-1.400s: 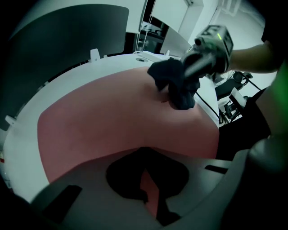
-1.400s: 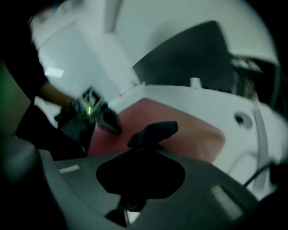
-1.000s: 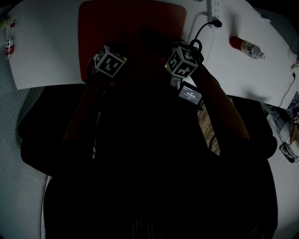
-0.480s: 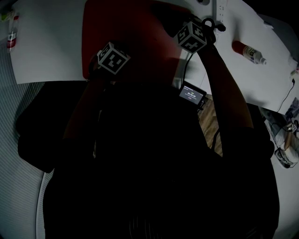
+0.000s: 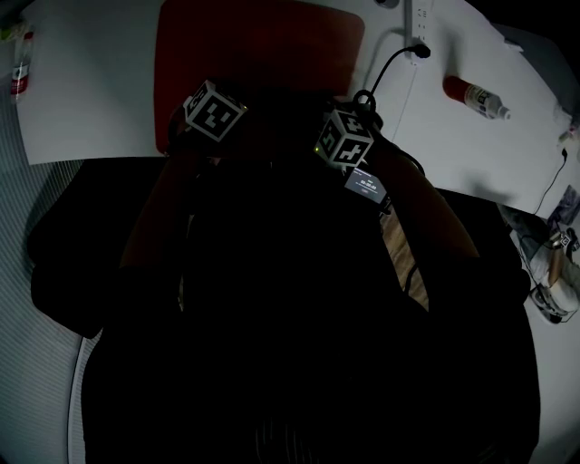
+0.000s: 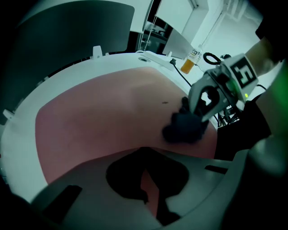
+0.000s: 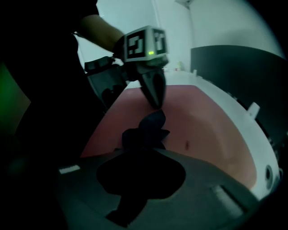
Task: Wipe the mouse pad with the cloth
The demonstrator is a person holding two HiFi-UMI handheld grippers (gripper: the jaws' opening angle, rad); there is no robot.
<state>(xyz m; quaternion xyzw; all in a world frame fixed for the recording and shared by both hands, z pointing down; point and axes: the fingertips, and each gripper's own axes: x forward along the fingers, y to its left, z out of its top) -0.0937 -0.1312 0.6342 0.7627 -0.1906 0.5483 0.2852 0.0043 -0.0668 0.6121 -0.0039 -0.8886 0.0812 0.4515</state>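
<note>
A bottle (image 5: 476, 95) with reddish-orange contents sits on the white table (image 5: 91, 100), to the right of the red mouse pad (image 5: 263, 50) and well apart from it. A second bottle (image 5: 18, 68) with a red band is at the table's far left edge. A power strip (image 5: 419, 18) lies beyond the pad's right corner, and its black cable (image 5: 391, 62) curls toward the right gripper (image 7: 141, 155).

The dark cloth (image 7: 145, 132) is bunched up on the near part of the pad, clamped in the right gripper's closed jaws. The left gripper (image 6: 143, 158) stands just beside the cloth with its tips down at the pad. Its jaws are drawn together at the tips with nothing between them, and only a sliver of red pad shows in the gap.

A small lit screen (image 5: 367, 184) sits just below the right gripper's marker cube. In the head view, the person's dark torso and arms fill the lower part, hiding the pad's near edge and both sets of jaws.
</note>
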